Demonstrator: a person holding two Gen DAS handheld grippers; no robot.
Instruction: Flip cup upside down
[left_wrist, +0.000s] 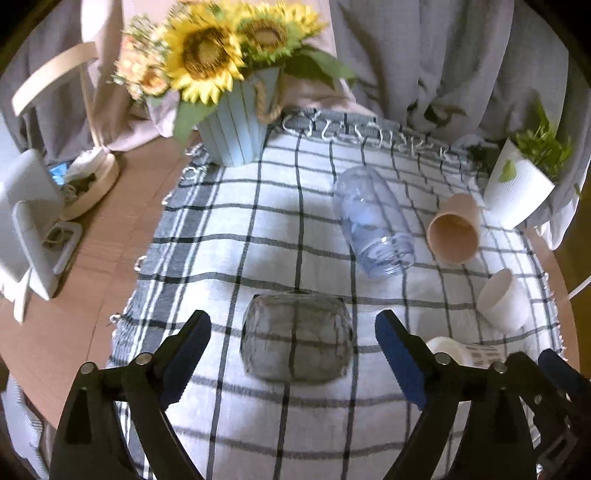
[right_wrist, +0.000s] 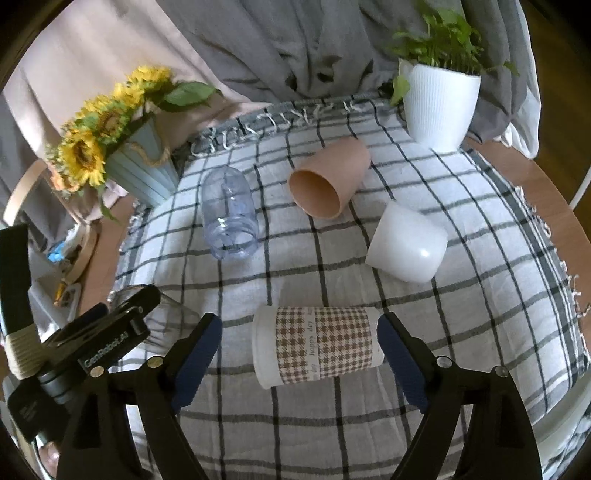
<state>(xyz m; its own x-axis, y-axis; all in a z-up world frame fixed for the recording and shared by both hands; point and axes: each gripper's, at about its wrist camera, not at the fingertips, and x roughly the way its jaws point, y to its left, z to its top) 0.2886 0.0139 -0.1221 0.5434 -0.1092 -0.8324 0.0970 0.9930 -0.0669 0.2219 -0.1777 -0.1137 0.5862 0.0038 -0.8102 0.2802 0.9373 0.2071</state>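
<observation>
Houndstooth cup (right_wrist: 316, 345) lies on its side, long axis crosswise, squarely between the right tool's (right_wrist: 299, 354) wide-spread fingers; left tool (left_wrist: 293, 349), equally wide, brackets a clear glass (left_wrist: 295, 338).

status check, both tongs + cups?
Left tongs open, straddling clear glass cup. Right tongs open around houndstooth cup, lying sideways. Nothing gripped, no blockers.

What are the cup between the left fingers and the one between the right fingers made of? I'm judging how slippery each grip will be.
The clear tumbler looks like smooth glass or hard plastic: the plaid cloth shows straight through it. The houndstooth cup looks like matte paper with a printed sleeve, its white rim possibly a plastic lid.
</observation>
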